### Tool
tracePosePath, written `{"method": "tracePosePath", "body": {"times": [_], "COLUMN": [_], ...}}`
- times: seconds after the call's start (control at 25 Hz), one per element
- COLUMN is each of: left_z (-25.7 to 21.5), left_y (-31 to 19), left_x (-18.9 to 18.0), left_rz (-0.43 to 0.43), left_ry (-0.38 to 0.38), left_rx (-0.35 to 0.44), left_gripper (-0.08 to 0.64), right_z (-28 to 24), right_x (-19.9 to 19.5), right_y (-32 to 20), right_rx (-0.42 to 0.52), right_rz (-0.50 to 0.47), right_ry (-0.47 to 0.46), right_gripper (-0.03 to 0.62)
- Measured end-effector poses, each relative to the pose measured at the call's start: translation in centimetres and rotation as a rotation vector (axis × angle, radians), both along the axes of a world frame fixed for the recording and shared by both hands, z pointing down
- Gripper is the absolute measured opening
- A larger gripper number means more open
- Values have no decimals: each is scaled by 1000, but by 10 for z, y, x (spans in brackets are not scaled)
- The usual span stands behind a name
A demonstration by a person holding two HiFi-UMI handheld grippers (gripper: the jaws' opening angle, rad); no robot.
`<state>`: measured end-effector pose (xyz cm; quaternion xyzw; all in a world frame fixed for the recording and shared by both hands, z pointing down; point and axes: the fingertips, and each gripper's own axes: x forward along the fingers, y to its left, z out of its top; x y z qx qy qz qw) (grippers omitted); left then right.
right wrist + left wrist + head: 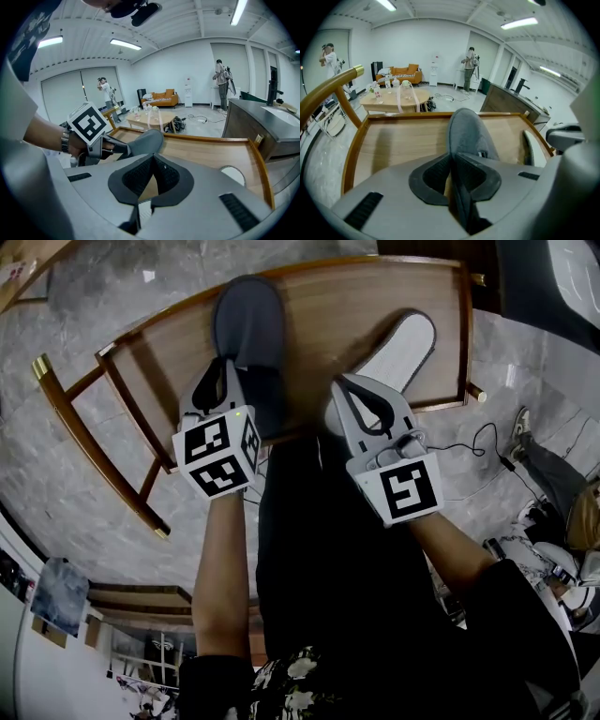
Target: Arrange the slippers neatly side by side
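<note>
Head view. Looks steeply down on a wooden table [337, 306] with a raised rim, set on a marble floor [84, 362]. Shows a grey slipper [248, 320] over the table's left half, toe pointing away. Shows the left gripper [228, 367] clenched on that slipper's near heel edge. Shows a white slipper [403, 348] on the right half, lying at a slant, well apart from the grey one. Puts the right gripper [345, 385] at the white slipper's near end; cannot tell from here whether touching.

Left gripper view. Looks along the left gripper [452, 158], jaws pinching the dark heel edge of the grey slipper [468, 131], with the toe stretching away over the table [393, 140]. Catches a sliver of the white slipper [528, 147] far right, near the rim.

Right gripper view. Shows the right gripper [153, 158] clenched tip to tip on nothing, bare table [211, 150] wood beyond. Places the white slipper [233, 176] to the right of the jaws, partly hidden by the gripper's body. Places the left gripper [125, 149] at left, grasping the grey slipper [145, 140].
</note>
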<state>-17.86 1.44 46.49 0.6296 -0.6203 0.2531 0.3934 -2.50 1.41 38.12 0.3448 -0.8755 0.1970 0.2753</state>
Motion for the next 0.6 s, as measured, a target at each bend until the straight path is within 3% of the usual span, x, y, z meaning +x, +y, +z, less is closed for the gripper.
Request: {"method": "tracePosePath", "body": {"times": [0.08,0.12,0.6], "left_z": [3,5,-5], "left_y": [7,12,46], "left_x": [1,1,7], "left_rz": [-5,-10,-57], "left_ry": [19,21,28], "left_rx": [-20,-29,-42], "left_gripper": [43,4,3], "right_z": [1,2,-3], "right_x": [3,5,11], "right_y": [1,1,1], "right_rx": [-3,-3,9], "right_rz": [-1,0,1], "right_ry": [8,11,16], "right_gripper": [-2,-2,-2]}}
